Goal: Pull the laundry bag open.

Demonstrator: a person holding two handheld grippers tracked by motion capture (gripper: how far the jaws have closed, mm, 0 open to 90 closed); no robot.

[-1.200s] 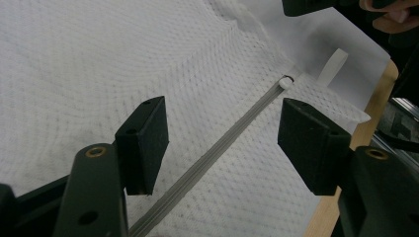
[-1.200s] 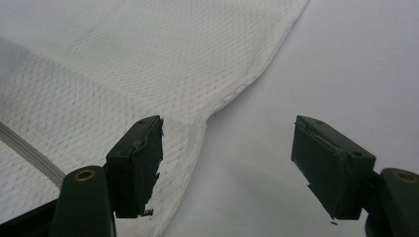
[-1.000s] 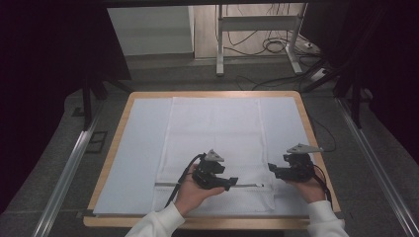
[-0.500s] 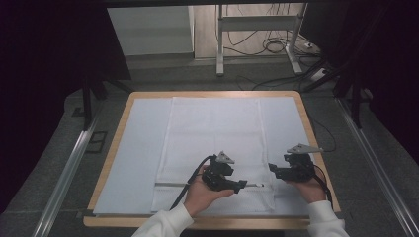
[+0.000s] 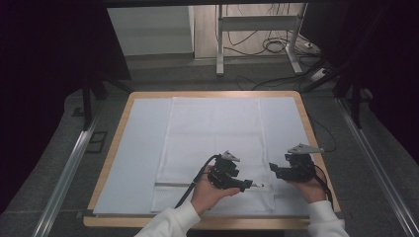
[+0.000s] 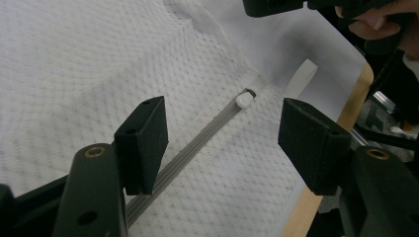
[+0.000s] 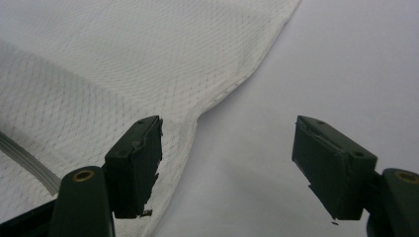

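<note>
While both hands sit at the near edge of the table, readout per item:

left gripper [image 6: 225, 143]: jaws wide apart, nothing pinched. Own view has the grey zipper strip [image 6: 197, 143] running up between them, white pull tab [image 6: 243, 100] just past the tips. Cannot tell whether the pads touch the cloth.

right gripper [image 7: 227, 163]: jaws wide apart, nothing between them. Left jaw sits over the hem of the white mesh cloth [image 7: 123, 74], right jaw over the bare pale-blue sheet [image 7: 346, 59].

view delta: high view has the left gripper [image 5: 253, 185] pointing across at the right gripper [image 5: 272, 173], tips near each other but apart, over the cloth's near right corner. Gripper views add the mesh weave, the tab and the wavy hem; left gripper view also catches the other hand [image 6: 380, 22] at top right.

cloth position: white mesh cloth [image 5: 215, 143] lies flat, centred on the sheet, long side running away from the person; zipper strip [image 5: 173, 184] crosses its near end.

edges: wooden table rim [image 5: 316, 148] just right of the right hand; left gripper view has that rim [image 6: 306, 207] close beside its right jaw.

open room: bare sheet [image 5: 133, 158] left of the cloth, narrower band on the right.
</note>
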